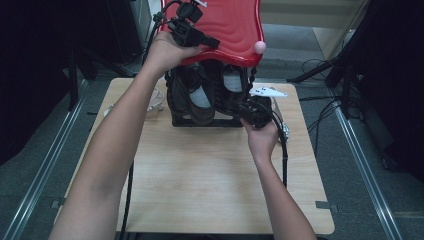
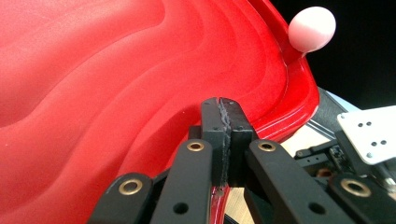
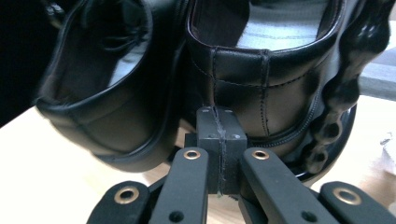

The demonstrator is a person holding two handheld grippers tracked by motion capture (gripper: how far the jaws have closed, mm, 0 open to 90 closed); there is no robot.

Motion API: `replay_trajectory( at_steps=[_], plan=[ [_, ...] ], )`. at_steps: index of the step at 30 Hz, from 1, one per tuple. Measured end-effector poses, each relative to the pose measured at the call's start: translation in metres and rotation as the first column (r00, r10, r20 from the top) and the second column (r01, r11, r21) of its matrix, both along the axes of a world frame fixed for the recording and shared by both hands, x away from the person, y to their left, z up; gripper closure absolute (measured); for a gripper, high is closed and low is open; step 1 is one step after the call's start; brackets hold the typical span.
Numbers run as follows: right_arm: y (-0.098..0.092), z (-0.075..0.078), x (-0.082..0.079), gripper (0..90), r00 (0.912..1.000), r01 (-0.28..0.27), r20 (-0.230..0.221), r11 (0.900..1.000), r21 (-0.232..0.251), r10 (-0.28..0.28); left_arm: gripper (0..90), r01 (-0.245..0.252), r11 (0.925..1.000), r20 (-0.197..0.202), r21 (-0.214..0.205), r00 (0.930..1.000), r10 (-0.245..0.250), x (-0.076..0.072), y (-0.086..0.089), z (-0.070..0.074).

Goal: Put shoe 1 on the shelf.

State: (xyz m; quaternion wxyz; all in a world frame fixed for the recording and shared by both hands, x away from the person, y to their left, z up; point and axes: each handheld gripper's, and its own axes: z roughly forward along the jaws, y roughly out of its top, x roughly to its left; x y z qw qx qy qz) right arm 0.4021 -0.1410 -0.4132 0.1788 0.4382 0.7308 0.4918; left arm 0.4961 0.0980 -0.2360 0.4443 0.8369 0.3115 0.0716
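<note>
Fingers of left gripper clamp red wavy lid edge; right gripper closed, empty, nr black shoes.

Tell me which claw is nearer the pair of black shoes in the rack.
Right. The right claw sits shut just before the heels of the black shoes, low by the rack. The left claw is up on the red lid above them.

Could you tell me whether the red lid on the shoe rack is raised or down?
Raised: the left gripper holds the red lid tilted up, exposing black shoes.
</note>
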Motion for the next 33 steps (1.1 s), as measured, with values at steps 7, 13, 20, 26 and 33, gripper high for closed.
replay_trajectory(
  at_steps=[7,13,20,26,33],
  plan=[
    [-0.001,-0.012,0.003,90.0,0.9991,0.001,-0.041,0.9994,0.035,0.000,89.6,0.004,1.0000,-0.001,0.000,1.0000,-0.004,0.000,0.001,0.000],
    [0.003,-0.008,-0.011,90.0,0.9980,-0.056,-0.025,0.9971,0.052,0.058,89.7,0.003,1.0000,-0.001,-0.002,1.0000,-0.003,0.000,0.001,0.000],
    [0.023,-0.010,-0.028,90.0,0.9878,-0.155,-0.011,0.9867,0.049,0.156,89.6,0.004,1.0000,-0.001,-0.003,1.0000,-0.004,0.000,0.001,0.000],
    [0.035,-0.018,-0.030,90.0,0.9784,-0.204,-0.030,0.9784,0.035,0.205,89.6,0.003,1.0000,-0.002,-0.003,1.0000,-0.003,0.000,0.001,0.000],
    [0.043,-0.019,-0.024,90.0,0.9765,-0.211,-0.032,0.9748,0.074,0.213,89.6,0.002,1.0000,-0.005,-0.008,1.0000,-0.002,0.000,0.001,-0.001]
  ],
)
